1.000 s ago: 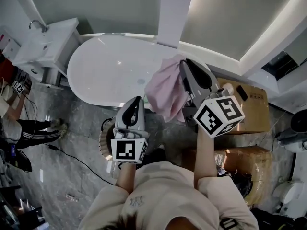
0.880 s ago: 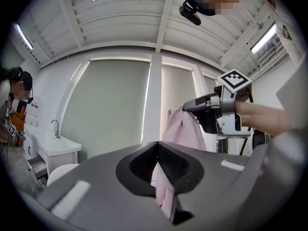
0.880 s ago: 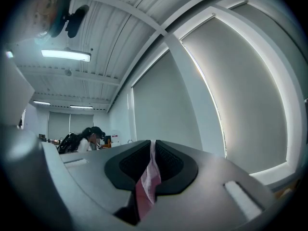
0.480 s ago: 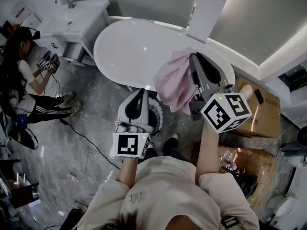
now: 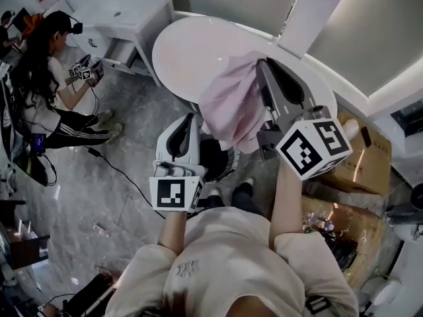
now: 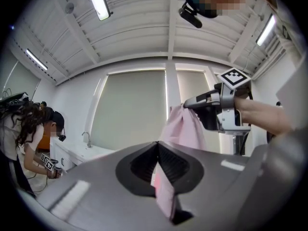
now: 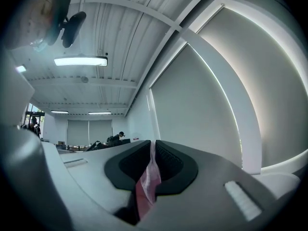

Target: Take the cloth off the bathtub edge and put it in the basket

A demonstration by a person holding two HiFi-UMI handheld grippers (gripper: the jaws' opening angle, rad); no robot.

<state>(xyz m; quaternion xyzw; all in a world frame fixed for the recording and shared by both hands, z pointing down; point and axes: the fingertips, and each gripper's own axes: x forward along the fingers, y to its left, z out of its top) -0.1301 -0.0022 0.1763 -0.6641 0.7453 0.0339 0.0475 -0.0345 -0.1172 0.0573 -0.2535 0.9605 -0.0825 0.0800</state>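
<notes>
**First speaker:** Where is the cloth at this moment?

**Second speaker:** The pink cloth (image 5: 231, 104) is off the edge of the bathtub (image 5: 198, 51). It is held up in the air above the bathtub's near end and hangs in loose, rumpled folds.

**First speaker:** What is holding it?

**Second speaker:** Both tools. The right hand-held gripper (image 5: 262, 63) is raised over the near end of the bathtub. Its jaws are pressed together on the top of the fabric, and its own view shows a thin pink strip squeezed between the pads. The left hand-held gripper (image 5: 190, 119) sits lower, just off the bathtub's near side. It is also closed, and pinches a narrow fold of the same pink fabric.

**First speaker:** How is the cloth likely to handle?

**Second speaker:** It looks light, thin and completely limp. It drapes straight down with no stiffness, so it should not break or mark. My guess is that the weave could slide out of a shallow pinch. The safest hold would be along an edge or corner, seated deep between the pads. The free lower part will probably swing as it is carried.

**First speaker:** And the basket?

**Second speaker:** The basket (image 5: 229, 167) stands on the floor just beside the bathtub's near side, with its dark opening facing up. The cloth has not yet been lowered into it.
</notes>
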